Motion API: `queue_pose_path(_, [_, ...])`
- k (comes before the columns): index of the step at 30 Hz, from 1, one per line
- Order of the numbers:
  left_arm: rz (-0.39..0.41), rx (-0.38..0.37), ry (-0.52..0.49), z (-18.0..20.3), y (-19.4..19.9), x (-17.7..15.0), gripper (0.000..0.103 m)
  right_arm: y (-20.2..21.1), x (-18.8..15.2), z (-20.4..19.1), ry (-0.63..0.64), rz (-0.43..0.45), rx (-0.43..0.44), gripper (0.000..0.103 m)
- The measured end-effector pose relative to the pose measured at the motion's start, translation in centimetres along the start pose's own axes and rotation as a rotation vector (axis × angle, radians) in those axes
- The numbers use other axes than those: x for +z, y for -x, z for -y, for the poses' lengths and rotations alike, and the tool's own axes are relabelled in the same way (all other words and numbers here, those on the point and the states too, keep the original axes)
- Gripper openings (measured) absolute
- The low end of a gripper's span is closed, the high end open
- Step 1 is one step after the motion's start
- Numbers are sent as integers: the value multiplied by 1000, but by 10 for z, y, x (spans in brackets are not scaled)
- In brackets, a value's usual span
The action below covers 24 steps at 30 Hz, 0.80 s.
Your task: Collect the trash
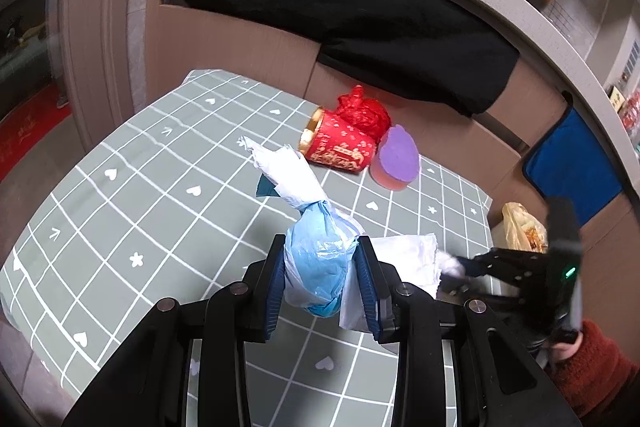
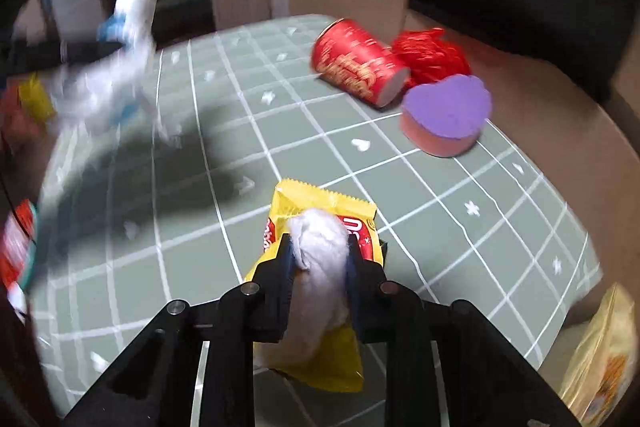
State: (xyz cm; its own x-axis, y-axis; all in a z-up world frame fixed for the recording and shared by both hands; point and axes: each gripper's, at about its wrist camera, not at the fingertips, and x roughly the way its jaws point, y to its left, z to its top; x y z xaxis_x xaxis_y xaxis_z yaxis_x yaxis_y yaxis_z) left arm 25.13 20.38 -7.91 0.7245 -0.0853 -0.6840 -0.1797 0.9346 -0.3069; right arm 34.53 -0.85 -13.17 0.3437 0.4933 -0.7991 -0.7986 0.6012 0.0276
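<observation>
We see the trash spread over a bench (image 1: 120,211) with a green checked cloth. Our left gripper (image 1: 320,267) holds a knotted plastic bag (image 1: 316,259), blue and white, above the near part of the bench; its fingers (image 1: 276,279) press on both sides of the bag. Our right gripper (image 2: 320,267) is closed on a white crumpled tissue (image 2: 320,247), and its fingers (image 2: 286,267) touch the tissue on both sides. Under the tissue there is a yellow snack wrapper (image 2: 320,203), near the near edge of the bench; we cannot tell whether the fingers hold the wrapper too. A red paper cup (image 1: 340,143) lies on its side close to the far edge, with a red crumpled bag (image 1: 366,111) just behind it. A round sponge (image 1: 396,159), purple on top and pink below, is just beside the cup, toward the far right corner. A yellowish bag with food (image 1: 520,227) is past the right edge of the bench. A hand in a red-brown sleeve (image 1: 592,359) holds the right gripper. Behind the bench a black cloth (image 1: 340,7) hangs on a brown cabinet.
</observation>
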Motion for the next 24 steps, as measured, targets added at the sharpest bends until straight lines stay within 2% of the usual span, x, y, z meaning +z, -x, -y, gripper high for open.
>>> queue_pose_path(8, [51,-28,-122,53,9,12,34,81,5,21,-154,133,-16,20])
queue_pose_path(18, [128,-105,-303,154,21,25,35,176,-14,58,-262,288,-148,20])
queue_pose_path(24, [234,-149,-408,223,34,31,35,224,-32,78,-293,360,-243,20])
